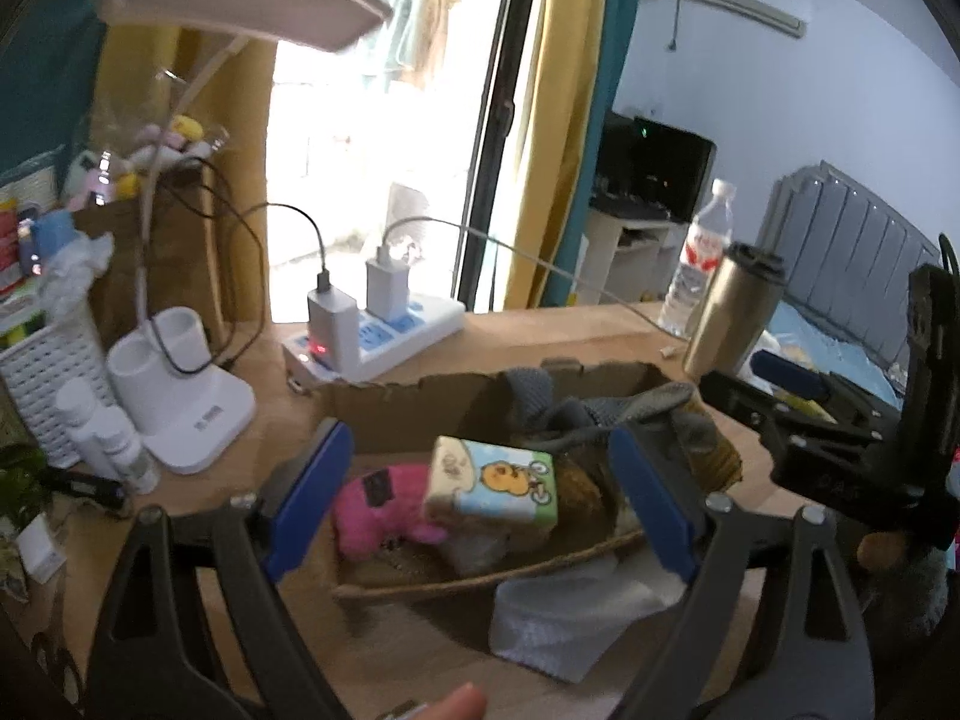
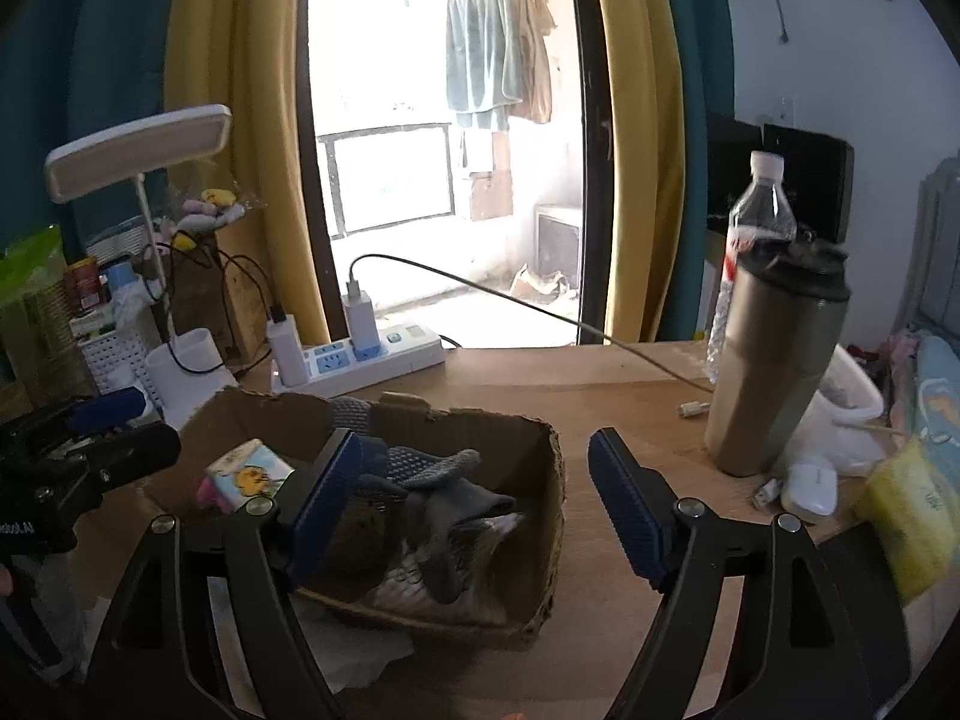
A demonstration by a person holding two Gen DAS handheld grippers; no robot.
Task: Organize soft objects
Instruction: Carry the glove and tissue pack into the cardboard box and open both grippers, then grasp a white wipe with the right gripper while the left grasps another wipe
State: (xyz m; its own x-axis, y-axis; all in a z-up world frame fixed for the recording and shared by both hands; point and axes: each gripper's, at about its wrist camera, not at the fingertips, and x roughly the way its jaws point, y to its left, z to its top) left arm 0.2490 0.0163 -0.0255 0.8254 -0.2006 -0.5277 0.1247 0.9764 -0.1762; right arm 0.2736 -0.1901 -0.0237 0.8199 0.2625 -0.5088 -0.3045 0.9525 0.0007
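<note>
1. Take the shallow brown cardboard box point(image 2: 540, 480) on the wooden counter point(image 1: 540, 330) as the landmark; soft things already lying inside it.
2. At the box's left end: fuzzy pink plush toy point(image 1: 372, 507), with the cartoon-printed soft cube point(image 1: 492, 480) leaning on it just to its right.
3. Left gripper point(image 1: 480, 504): jaws wide apart, holding nothing, hovering over the box's left half with pink toy and cube between them.
4. Toward the box's right end: heap of grey knitted gloves point(image 2: 438, 480) piled over other fabric.
5. Right gripper point(image 2: 474, 504): jaws spread wide and empty, straddling the box's right wall.
6. Probably best to fetch the crumpled white cloth point(image 1: 570, 618), lying outside just against the box's near wall.
7. Pinch a raised fold, lift clear of the rim, drop into the free middle.
</note>
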